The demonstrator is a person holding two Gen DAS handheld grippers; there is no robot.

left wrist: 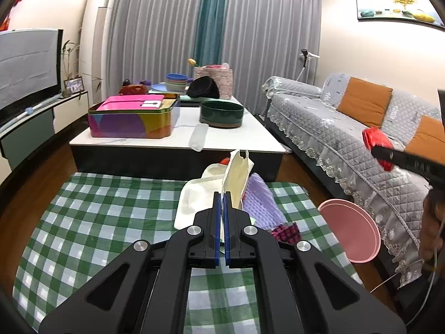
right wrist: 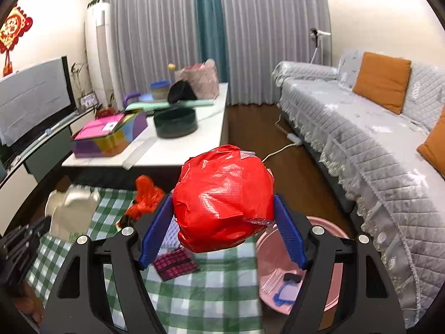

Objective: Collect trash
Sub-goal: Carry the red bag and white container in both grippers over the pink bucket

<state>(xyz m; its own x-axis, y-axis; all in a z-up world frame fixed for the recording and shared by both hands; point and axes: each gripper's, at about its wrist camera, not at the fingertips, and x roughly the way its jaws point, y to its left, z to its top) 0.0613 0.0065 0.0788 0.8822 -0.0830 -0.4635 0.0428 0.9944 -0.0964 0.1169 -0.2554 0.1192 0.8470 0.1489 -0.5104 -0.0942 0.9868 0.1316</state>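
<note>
My left gripper (left wrist: 222,194) is shut on a cream torn paper piece (left wrist: 237,178) and holds it upright above the green checked cloth (left wrist: 111,208). My right gripper (right wrist: 222,211) is shut on a crumpled red plastic bag (right wrist: 222,197), held in the air over the cloth's right side; it also shows in the left wrist view (left wrist: 376,143). A pink basin (right wrist: 281,261) stands on the floor at the cloth's right edge, with small bits of trash inside. On the cloth lie a white foam tray (left wrist: 194,197), a lilac foam net (left wrist: 261,200), a magenta patterned wrapper (right wrist: 175,263) and an orange-red bag (right wrist: 146,194).
A white coffee table (left wrist: 178,139) stands beyond the cloth with a colourful tin (left wrist: 130,119), a dark green bowl (left wrist: 221,113) and dishes. A grey covered sofa (right wrist: 361,144) with orange cushions runs along the right. A TV stand (left wrist: 27,128) is on the left.
</note>
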